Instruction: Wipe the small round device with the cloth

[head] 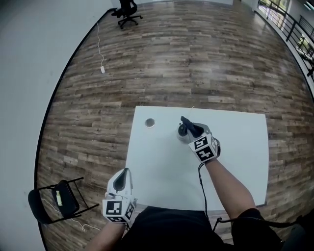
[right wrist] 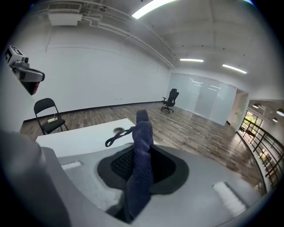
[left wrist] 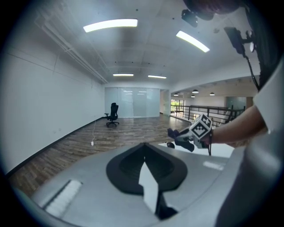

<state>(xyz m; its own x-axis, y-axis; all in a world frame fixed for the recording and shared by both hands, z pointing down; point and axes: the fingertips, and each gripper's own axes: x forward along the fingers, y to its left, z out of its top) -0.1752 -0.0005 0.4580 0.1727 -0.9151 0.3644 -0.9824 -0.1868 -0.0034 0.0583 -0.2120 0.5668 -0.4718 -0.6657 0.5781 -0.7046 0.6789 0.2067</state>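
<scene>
The small round device [head: 150,122] is a flat grey disc lying near the far left corner of the white table [head: 162,166]. In the right gripper view the device [right wrist: 118,131] shows beyond the jaws. My right gripper [head: 189,129] hovers over the table to the right of the device, apart from it, and is shut on a dark blue cloth [right wrist: 141,164]. The cloth sticks up past the jaw tips, and a thin dark loop [right wrist: 116,137] hangs off it. My left gripper [head: 121,180] is held at the table's near left edge, close to my body, shut and holding nothing.
A black folding chair [head: 58,198] stands on the wood floor left of the table. A black office chair [head: 127,12] is far off at the back, and a white cable [head: 100,51] lies along the floor. A railing [head: 294,29] runs at the far right.
</scene>
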